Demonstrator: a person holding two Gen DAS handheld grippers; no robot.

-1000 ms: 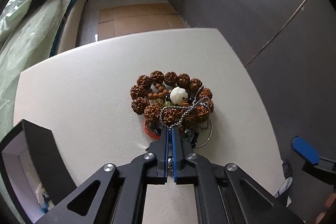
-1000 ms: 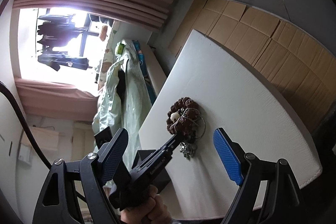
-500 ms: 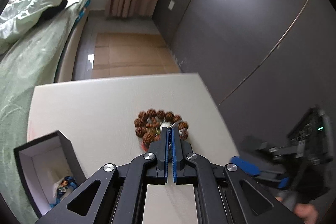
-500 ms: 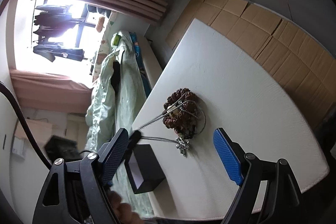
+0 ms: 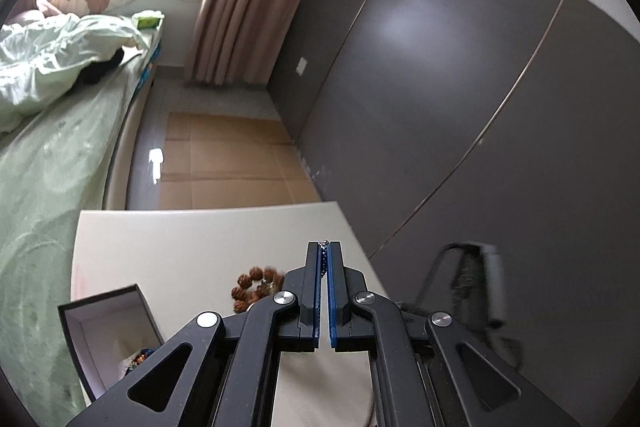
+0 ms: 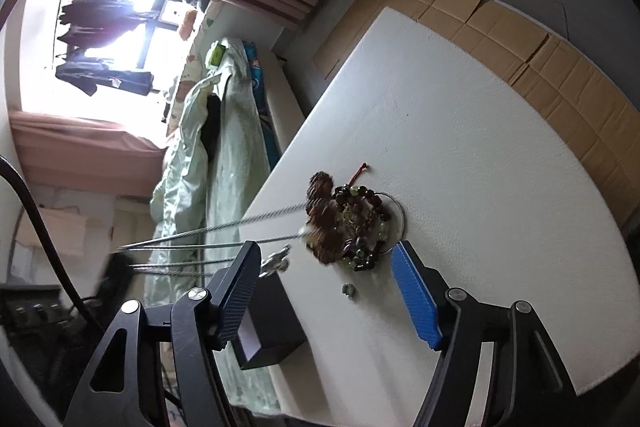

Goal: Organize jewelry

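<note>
Partly hidden: bead pile [image 5: 256,287] behind left claw [image 5: 324,251].

Both wrist views high, angled down; share white table [image 5: 168,247], bead pile [image 6: 344,223].

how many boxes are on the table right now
1. The open dark box sits at the table's edge nearest the bed, beside the bead pile. Both views show that same box; anything behind the fingers is hidden.
</note>
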